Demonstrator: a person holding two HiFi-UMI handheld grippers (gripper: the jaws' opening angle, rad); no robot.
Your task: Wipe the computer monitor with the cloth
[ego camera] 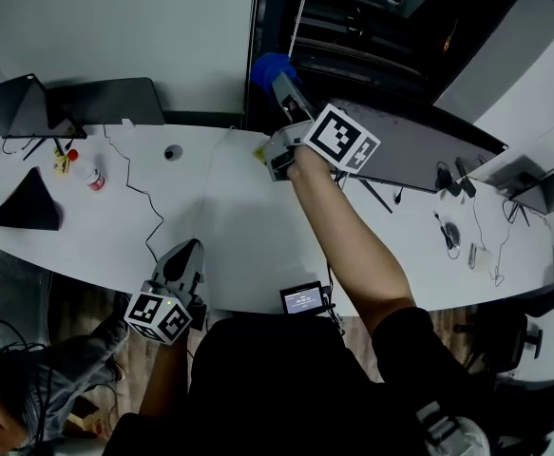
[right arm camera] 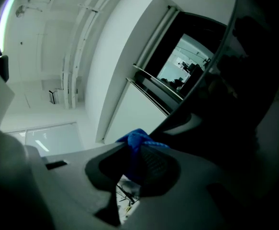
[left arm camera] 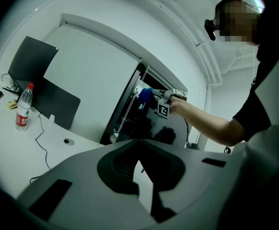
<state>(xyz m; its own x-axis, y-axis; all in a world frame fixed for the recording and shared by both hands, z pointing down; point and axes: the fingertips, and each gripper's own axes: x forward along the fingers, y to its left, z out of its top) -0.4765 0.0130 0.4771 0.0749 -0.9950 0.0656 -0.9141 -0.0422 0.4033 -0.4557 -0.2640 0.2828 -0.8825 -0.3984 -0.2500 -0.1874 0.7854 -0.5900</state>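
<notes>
Right gripper [right arm camera: 137, 153] clamped cloth [right arm camera: 138, 140], monitor [ego camera: 419, 150] just to its right; left gripper [left arm camera: 139, 152] jaws together, empty. Judged best: press flat, sweep overlapping strokes.

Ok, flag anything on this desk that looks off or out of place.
Nothing stands out. The bottle stands upright, cables trail loosely over the desk, and the right tool grips the blue cloth.

Right arm stretched forward, right gripper [ego camera: 284, 91] clamped on blue cloth [ego camera: 268, 67], left gripper [ego camera: 185, 253] low, jaws together.
</notes>
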